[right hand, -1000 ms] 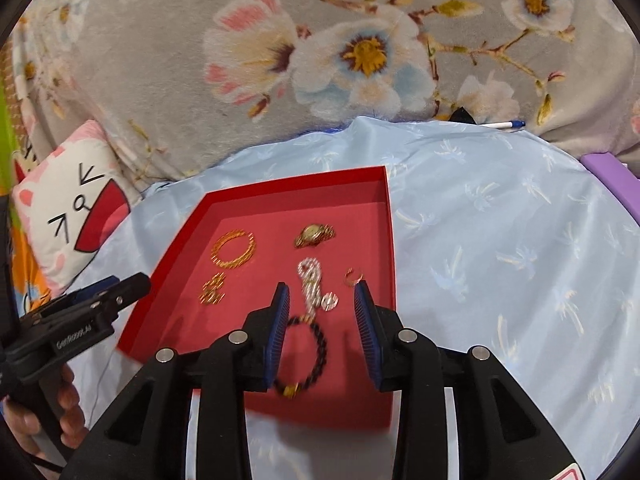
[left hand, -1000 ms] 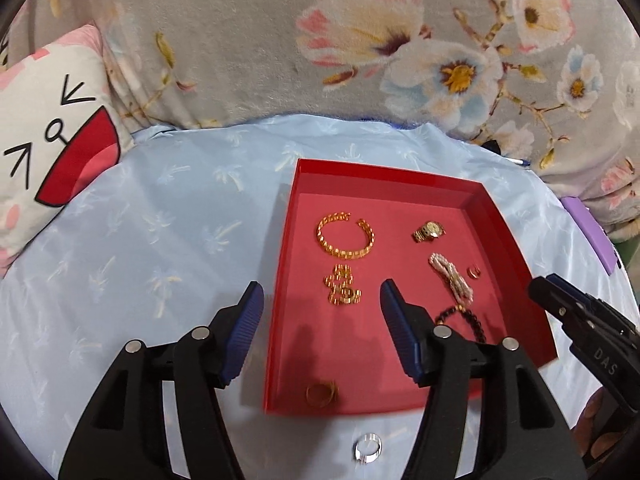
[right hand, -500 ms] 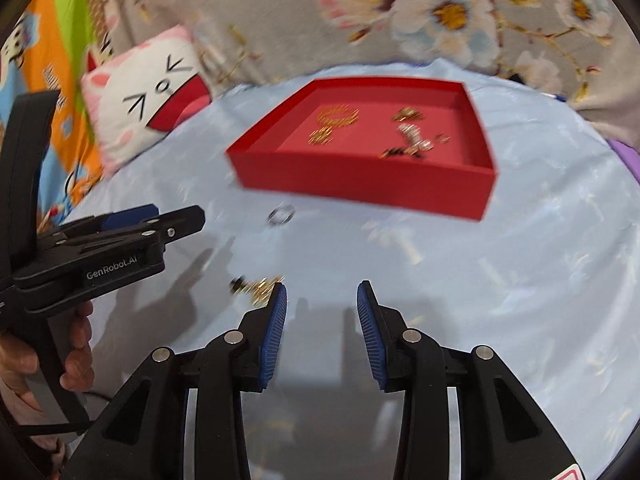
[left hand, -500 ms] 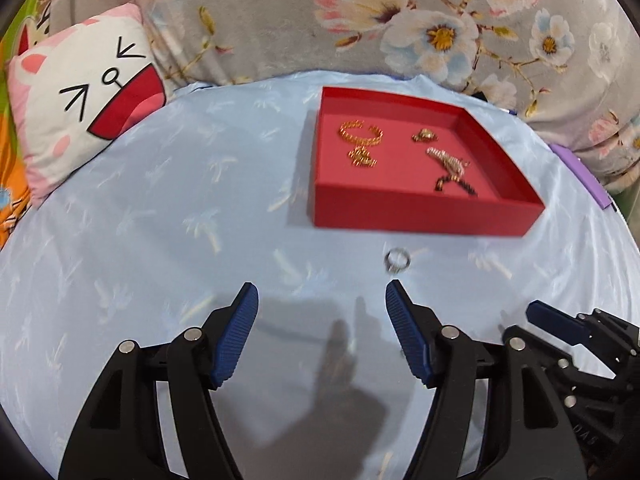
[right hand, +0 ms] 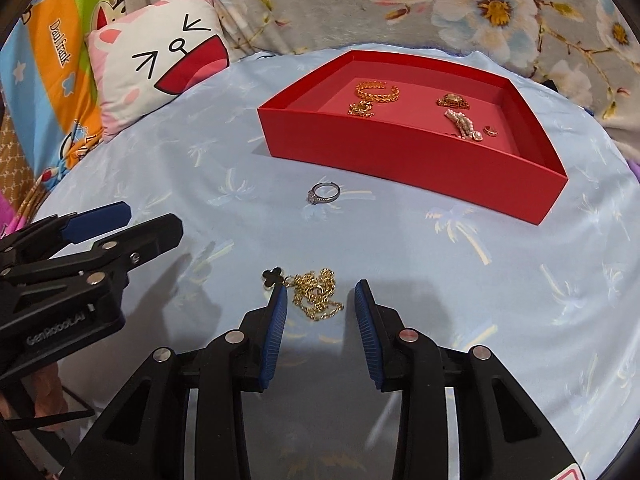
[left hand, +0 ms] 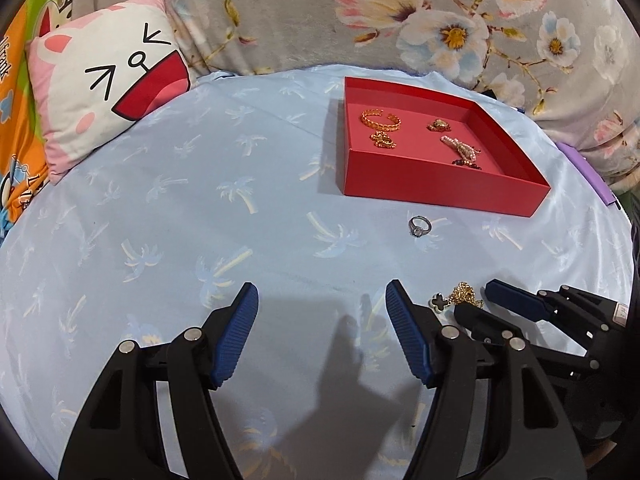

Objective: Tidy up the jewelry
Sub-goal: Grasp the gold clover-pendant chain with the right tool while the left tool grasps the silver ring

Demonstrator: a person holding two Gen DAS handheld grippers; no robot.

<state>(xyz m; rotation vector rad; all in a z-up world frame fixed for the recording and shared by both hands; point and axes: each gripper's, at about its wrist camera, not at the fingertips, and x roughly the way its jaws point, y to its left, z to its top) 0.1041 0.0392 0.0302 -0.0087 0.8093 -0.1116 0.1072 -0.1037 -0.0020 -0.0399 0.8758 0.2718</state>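
On the pale blue palm-print cloth [left hand: 240, 208], a red tray [right hand: 400, 156] sits toward twelve o'clock from both tools. Inside it lie a gold cuff bracelet [right hand: 377, 91], a small gold chain piece [right hand: 361, 109], a gold watch-like piece [right hand: 452, 100], a pearl strand [right hand: 460, 120], a small gold ring [right hand: 491, 131] and a dark bead strand [left hand: 466, 163], all apart from the walls.

Outside the tray, just off its near wall, a silver ring [right hand: 324, 193] with a stone lies alone on the cloth.

Nearer, a heaped gold necklace [right hand: 318, 294] with a black clover pendant [right hand: 273, 276] rests on the cloth. The right tool [right hand: 320, 300] is spread, its fingertips straddling the heap; the left fingertip touches or nearly touches the chain, I cannot tell which. Nothing is pinched.

The left tool [left hand: 322, 308] is spread wide over bare cloth, at nine o'clock of the necklace, holding nothing.

A cat-face cushion [left hand: 108, 92] lies at ten o'clock, against a floral grey blanket [left hand: 304, 12].
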